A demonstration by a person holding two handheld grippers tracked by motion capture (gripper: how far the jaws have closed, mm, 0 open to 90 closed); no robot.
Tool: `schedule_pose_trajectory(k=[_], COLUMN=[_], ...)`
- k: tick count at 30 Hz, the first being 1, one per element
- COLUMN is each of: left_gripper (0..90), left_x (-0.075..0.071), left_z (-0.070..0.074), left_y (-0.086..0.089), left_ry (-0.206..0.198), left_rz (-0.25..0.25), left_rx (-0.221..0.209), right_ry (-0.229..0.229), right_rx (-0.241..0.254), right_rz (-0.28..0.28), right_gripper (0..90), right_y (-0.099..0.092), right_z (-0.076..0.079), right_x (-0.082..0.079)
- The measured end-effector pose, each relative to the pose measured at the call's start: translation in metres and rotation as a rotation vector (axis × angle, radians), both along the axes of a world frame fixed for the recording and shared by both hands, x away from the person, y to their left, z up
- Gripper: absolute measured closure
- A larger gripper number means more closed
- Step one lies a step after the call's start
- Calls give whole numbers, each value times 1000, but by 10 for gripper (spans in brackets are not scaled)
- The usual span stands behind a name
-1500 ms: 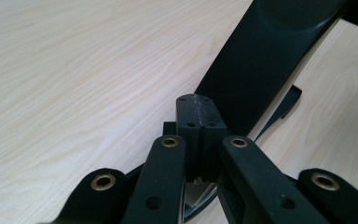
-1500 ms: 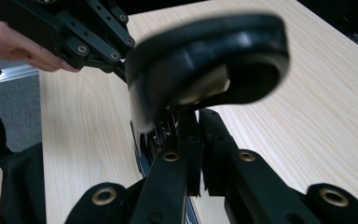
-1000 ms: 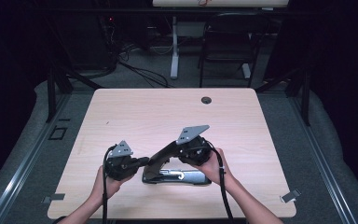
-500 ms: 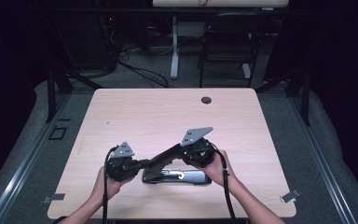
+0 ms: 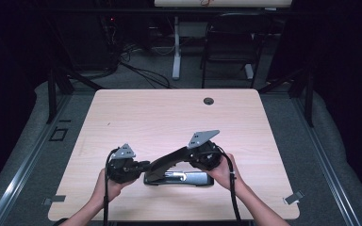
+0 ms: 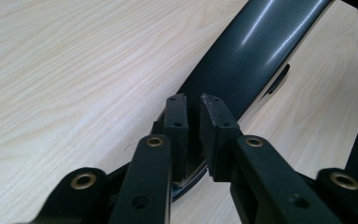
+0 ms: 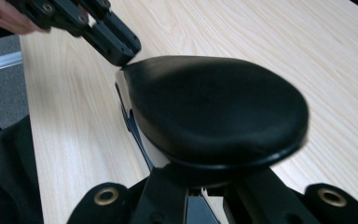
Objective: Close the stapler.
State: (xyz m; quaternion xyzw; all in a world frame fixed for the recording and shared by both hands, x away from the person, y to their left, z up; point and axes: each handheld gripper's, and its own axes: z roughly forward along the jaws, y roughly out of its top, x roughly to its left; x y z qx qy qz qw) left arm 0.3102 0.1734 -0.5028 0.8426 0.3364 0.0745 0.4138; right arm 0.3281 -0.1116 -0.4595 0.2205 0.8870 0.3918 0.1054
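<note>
A black desk tool lies near the table's front edge. It has a flat base (image 5: 191,179) with a metal part and a long black lever (image 5: 169,160) raised at a slant. My right gripper (image 5: 197,157) is shut on the lever's wide, rounded high end (image 7: 214,102), which hides its jaws. My left gripper (image 5: 140,166) is at the lever's narrow low end (image 6: 242,51). Its jaws have just been opening and now stand a little apart (image 6: 193,100), with no pad pressing on the lever. Seen from the right gripper, the left gripper (image 7: 121,53) touches the lever's tip.
The light wooden table (image 5: 160,117) has a round cable hole (image 5: 209,100) at its far side. Beyond it stand a dark chair (image 5: 231,47) and a white desk leg (image 5: 176,52). The person's forearms come in over the front edge.
The right gripper and the lever's raised end have shifted slightly to the right. The left hand has kept still.
</note>
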Motion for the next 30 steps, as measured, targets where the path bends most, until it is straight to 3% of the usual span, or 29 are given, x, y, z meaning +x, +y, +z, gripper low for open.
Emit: schedule_pose_trajectory(k=[7,11,19,30], left_gripper=[483,376,288,223], left_x=[4,6,9,12], left_z=[0,-1,-1,-2], left_y=[4,8,16,20], left_ry=[22,36,49,68], left_rz=[66,79,113,143], left_rx=[20,26,19,11], right_ry=[11,15,33,74], right_rx=[-15,-24,-49,-117], right_rz=[-8,-8,-22,-46], right_gripper=[895,894,893,889], right_y=[-5,-7,-14,-26], right_z=[-5,-6,-14,-33], right_x=[-1,-2,-4,-3])
